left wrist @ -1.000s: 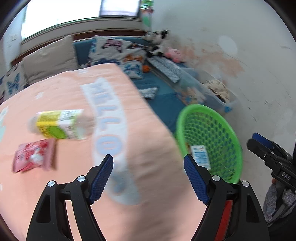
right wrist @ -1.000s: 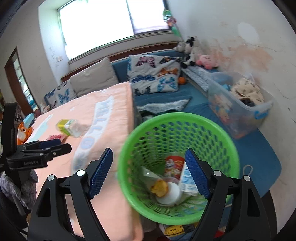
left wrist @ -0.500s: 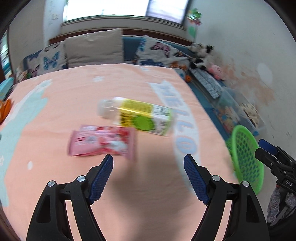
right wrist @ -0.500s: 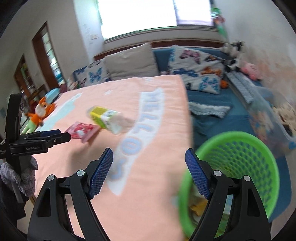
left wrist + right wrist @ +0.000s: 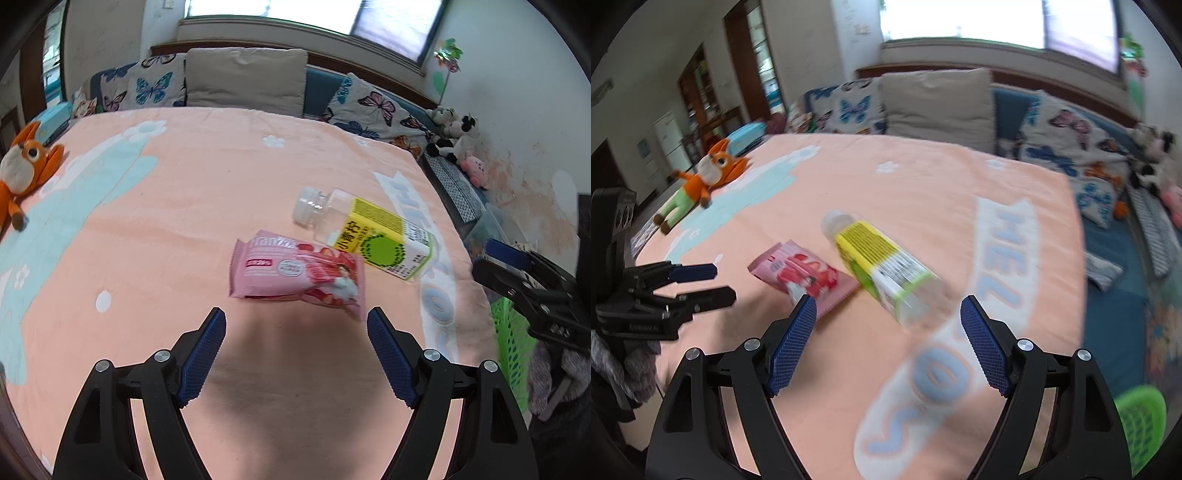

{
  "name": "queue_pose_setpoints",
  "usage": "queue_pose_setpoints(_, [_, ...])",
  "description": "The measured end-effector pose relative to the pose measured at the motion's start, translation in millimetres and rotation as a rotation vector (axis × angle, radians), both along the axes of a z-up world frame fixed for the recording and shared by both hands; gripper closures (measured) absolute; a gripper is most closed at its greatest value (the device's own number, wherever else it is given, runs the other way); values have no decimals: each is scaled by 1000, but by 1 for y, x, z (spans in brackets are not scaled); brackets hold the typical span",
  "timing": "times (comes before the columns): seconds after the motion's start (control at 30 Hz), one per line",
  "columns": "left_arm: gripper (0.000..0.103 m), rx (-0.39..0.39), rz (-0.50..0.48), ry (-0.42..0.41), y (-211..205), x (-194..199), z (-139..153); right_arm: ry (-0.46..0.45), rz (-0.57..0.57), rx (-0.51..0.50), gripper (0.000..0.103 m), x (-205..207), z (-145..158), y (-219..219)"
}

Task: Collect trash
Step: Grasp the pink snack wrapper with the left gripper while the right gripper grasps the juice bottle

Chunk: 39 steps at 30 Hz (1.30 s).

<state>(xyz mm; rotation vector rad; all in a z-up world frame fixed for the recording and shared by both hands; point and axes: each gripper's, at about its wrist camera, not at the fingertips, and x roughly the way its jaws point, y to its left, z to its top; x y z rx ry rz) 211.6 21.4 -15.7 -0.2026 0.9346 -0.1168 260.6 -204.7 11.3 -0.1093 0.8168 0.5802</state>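
A pink snack wrapper (image 5: pixel 295 271) (image 5: pixel 803 275) lies flat on the peach blanket (image 5: pixel 184 206), touching an empty clear bottle with a yellow and green label (image 5: pixel 369 236) (image 5: pixel 882 264) that lies on its side. My left gripper (image 5: pixel 295 350) hovers open just short of the wrapper, nothing between its fingers. Over the blanket, close to the bottle's base, my right gripper (image 5: pixel 886 347) stands open and empty too. The green mesh basket (image 5: pixel 511 354) (image 5: pixel 1141 417) sits beyond the blanket's right edge.
An orange plush fox (image 5: pixel 24 166) (image 5: pixel 701 177) lies at the blanket's far left. Butterfly and beige pillows (image 5: pixel 245 77) line the back. Soft toys (image 5: pixel 456 144) and a clear storage box sit along the right wall. A gloved hand (image 5: pixel 628 362) carries the left gripper.
Both grippers swung left from over the green basket to above the blanket. The wrapper and bottle now sit centred ahead of the fingers; the basket has slid to the right edge.
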Motion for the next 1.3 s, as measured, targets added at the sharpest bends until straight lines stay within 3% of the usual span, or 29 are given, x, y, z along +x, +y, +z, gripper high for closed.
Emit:
queue_pose_setpoints(0.33, [27, -52, 60, 42, 22, 7, -17, 36, 140, -79, 24, 62, -22, 54])
queue_pose_setpoints(0.6, [27, -84, 81, 73, 32, 13, -29, 87, 189, -152, 34, 88, -54, 77])
queue_pose_setpoints(0.77, [27, -136, 83, 90, 32, 18, -34, 97, 201, -147, 39, 86, -56, 76])
queue_pose_setpoints(0.83, [27, -157, 89, 93, 31, 20, -35, 107, 196, -134, 46, 82, -55, 71])
queue_pose_setpoints(1.07, [27, -283, 122, 122, 23, 39, -46, 153, 140, -92, 49, 67, -53, 53])
queue_pose_setpoints(1.3, [31, -327, 143, 144, 8, 57, -54, 167, 110, -66, 50, 52, -54, 39])
